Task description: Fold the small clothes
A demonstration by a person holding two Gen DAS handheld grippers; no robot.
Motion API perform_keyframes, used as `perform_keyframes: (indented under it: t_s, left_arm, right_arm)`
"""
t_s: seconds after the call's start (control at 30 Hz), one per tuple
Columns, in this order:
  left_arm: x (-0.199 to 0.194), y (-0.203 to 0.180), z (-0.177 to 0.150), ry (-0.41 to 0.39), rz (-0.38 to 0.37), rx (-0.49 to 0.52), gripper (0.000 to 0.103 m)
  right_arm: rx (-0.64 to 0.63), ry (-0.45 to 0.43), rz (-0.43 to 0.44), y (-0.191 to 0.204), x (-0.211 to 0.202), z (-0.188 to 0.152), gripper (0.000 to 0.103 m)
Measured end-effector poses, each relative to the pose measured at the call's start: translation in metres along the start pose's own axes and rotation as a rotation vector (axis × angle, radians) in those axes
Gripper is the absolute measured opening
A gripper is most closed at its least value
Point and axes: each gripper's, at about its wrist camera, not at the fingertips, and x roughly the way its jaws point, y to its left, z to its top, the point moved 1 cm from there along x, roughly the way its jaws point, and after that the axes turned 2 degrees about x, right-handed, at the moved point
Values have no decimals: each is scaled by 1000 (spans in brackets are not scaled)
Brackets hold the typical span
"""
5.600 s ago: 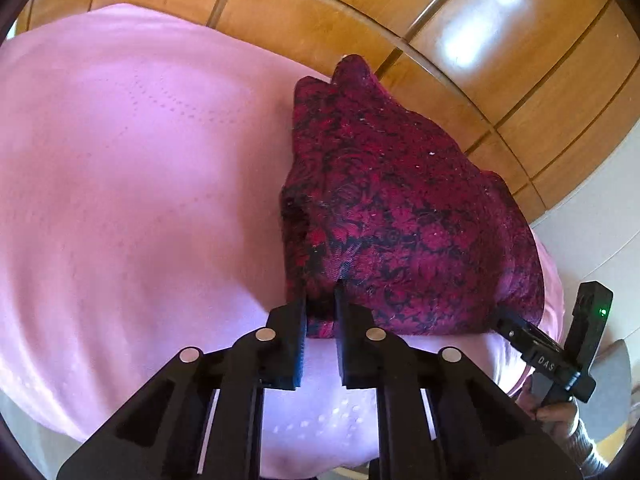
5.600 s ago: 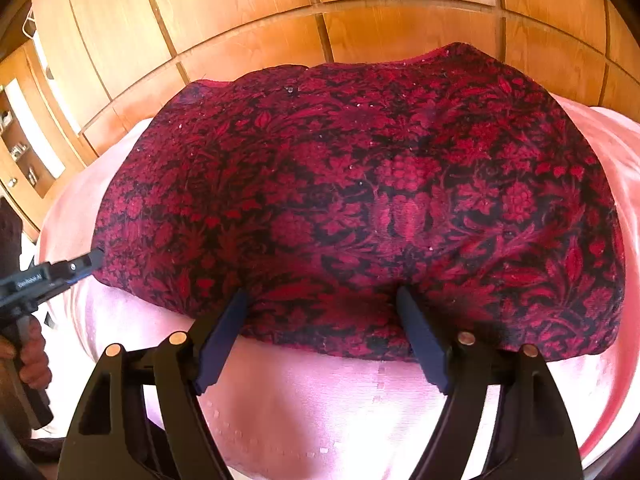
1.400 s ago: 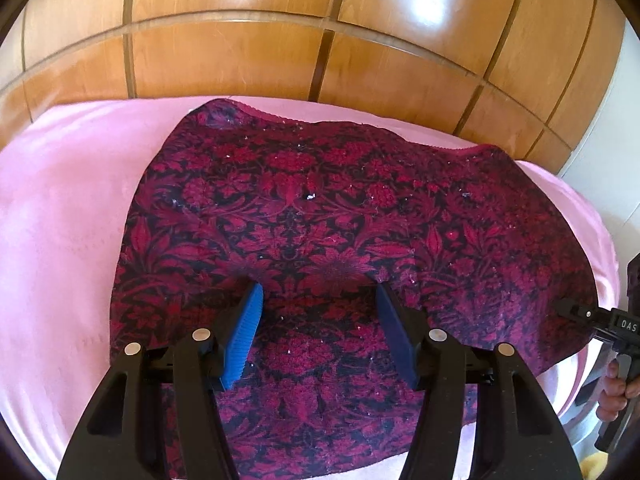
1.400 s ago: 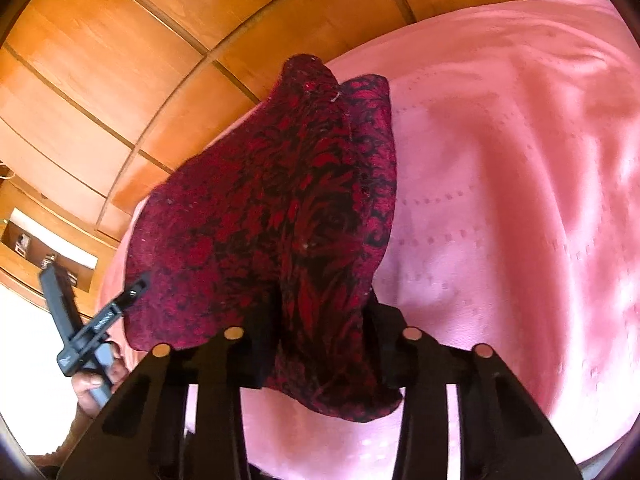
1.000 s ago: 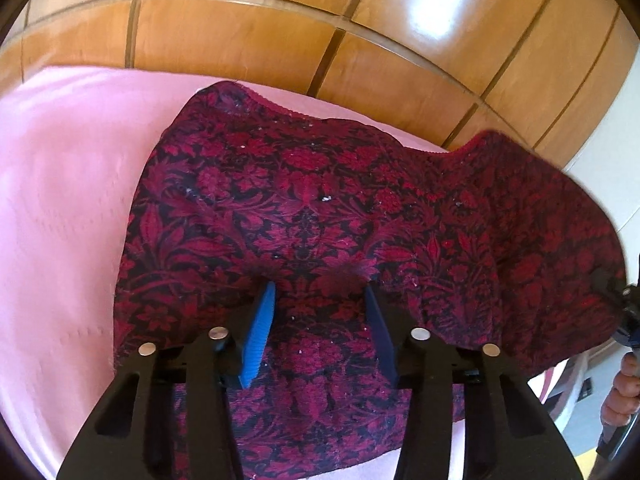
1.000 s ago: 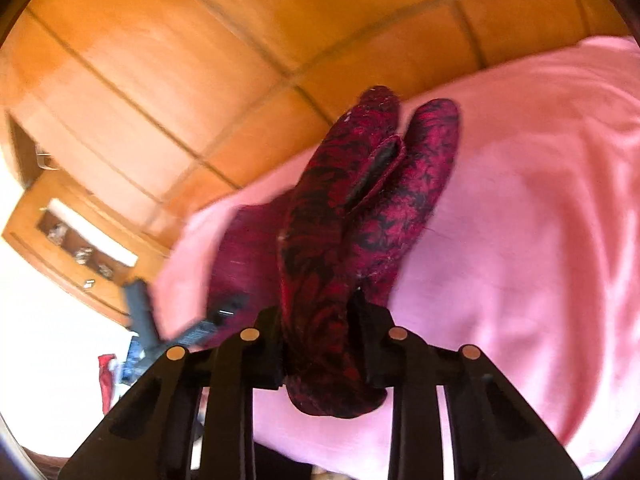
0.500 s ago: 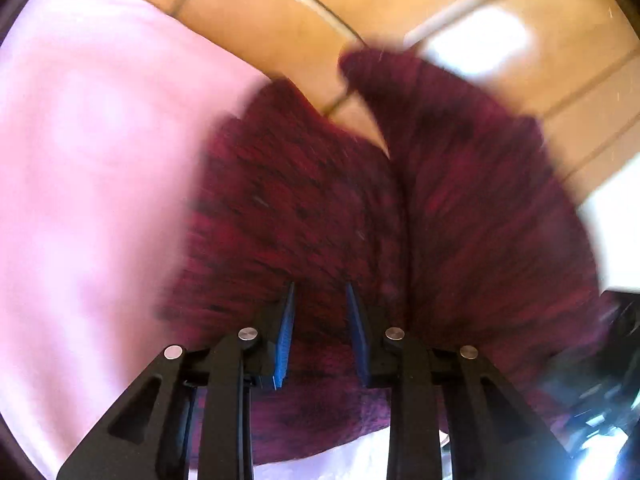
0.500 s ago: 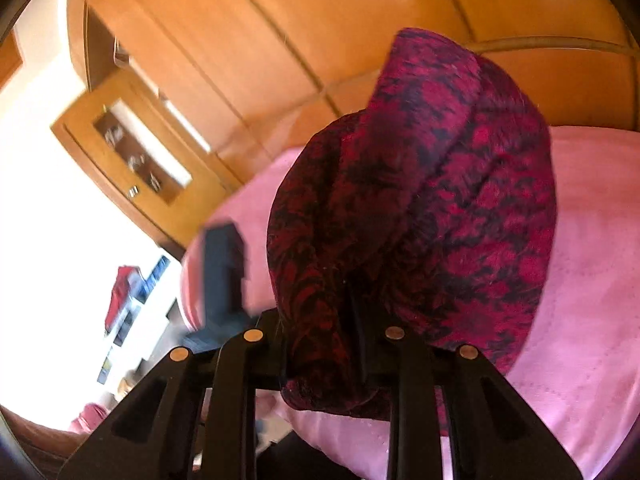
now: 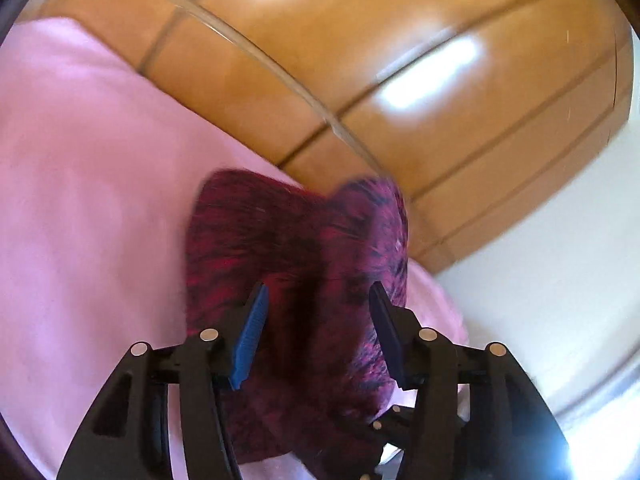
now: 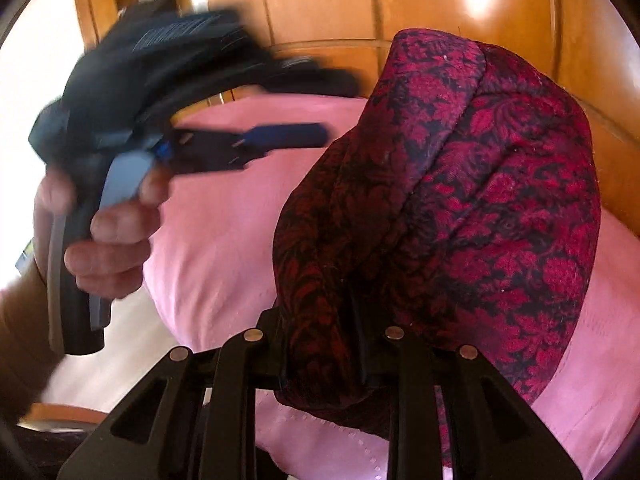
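Tongs over pink bedspread, wooden wardrobe

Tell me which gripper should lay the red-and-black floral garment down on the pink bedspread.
Right. The right gripper is shut on a bunched edge of the red-and-black floral garment, lifted over the pink bedspread. The left gripper is open and holds nothing.

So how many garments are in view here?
1: a single red patterned cloth, bunched up over the pink bedspread. The right tongs are clamped on its near edge; the left tongs are open around it. Any others under it would be hidden.
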Motion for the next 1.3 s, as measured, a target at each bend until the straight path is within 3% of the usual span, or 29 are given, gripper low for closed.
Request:
perform_keyframes:
  t_s: [0.07,0.13,0.17,0.2,0.3,0.4,0.47,0.57,0.67,0.77,0.87,0.97,1.03,1.13,1.2,1.3]
  left_arm:
    - [22,-6,8,60,14,39,47]
    - [33,-15,9,88,52,88,23]
    - [37,-20,11,86,85,117,18]
    - [36,-21,11,86,99,128,17]
    - [37,-28,14,94,137,152,15]
    - [38,-39,22,103,162,195,15]
    - [36,-39,26,106,177,218,15]
    - [45,-44,36,120,213,245,15]
    - [49,-35,36,140,271,243,15]
    - [55,-20,30,144,340,221,15]
    - [60,16,15,153,435,136,17]
    - [56,26,10,109,408,72,18]
    - [59,20,9,100,426,96,18]
    - [66,10,9,86,458,157,18]
    - [67,8,9,76,451,163,18]
    - [66,7,9,70,459,179,18]
  right_arm:
    - [-17,-5,-20,-4,0,-5,23]
    - [-18,-11,-25,-4,0,-8,23]
    - [-17,-18,-27,-5,-3,-9,24]
    - [-13,-25,-19,-5,-6,-9,28]
    - [26,-59,131,-13,-31,-10,53]
    - [85,-118,288,-31,-74,-14,54]
    - [152,-167,328,-51,-97,-16,54]
    - [199,-197,215,-83,-106,-25,54]
    - [211,-139,116,-95,-88,-42,47]
    - [197,-79,79,-82,-53,-47,45]
    - [178,-66,48,-68,-26,-47,44]
    - [189,-72,4,-69,-16,-49,44]
    - [206,-49,21,-77,-22,-46,43]
    - [234,8,133,-86,-36,-42,48]
    - [276,-31,180,-98,-52,-33,50]
    - [353,-111,178,-123,-65,-8,51]
